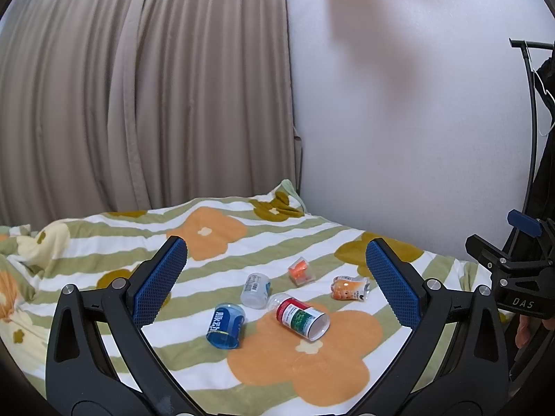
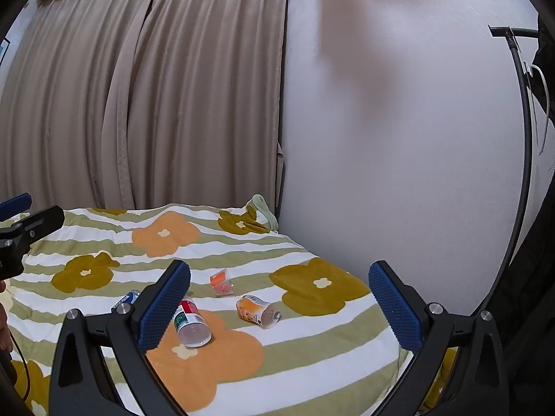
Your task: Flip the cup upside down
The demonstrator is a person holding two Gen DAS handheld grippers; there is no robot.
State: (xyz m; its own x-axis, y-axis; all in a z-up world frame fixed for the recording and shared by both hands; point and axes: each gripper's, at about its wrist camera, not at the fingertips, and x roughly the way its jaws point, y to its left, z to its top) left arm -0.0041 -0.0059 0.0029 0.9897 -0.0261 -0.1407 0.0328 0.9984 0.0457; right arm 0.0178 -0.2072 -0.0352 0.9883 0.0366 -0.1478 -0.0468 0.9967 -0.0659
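Note:
Several small plastic cups lie on a flowered blanket (image 1: 312, 374). In the left wrist view I see a blue cup (image 1: 225, 326), a clear cup with a barcode (image 1: 256, 290), a red-and-green labelled cup (image 1: 302, 319) on its side with its mouth toward me, a small orange cup (image 1: 301, 270) and an orange-labelled cup (image 1: 349, 288). My left gripper (image 1: 276, 246) hovers open above and short of them, holding nothing. My right gripper (image 2: 280, 266) is also open and empty, back from the red-and-green cup (image 2: 190, 322) and the orange-labelled cup (image 2: 258, 310). Its left finger hides most of the blue cup (image 2: 126, 300).
The blanket covers a bed set against a beige curtain (image 1: 138, 104) and a white wall (image 1: 399, 138). A black clothes rack (image 1: 530, 121) with dark garments stands at the right. The small orange cup (image 2: 222, 282) lies farthest back. The left gripper's body (image 2: 20, 232) shows at the right wrist view's left edge.

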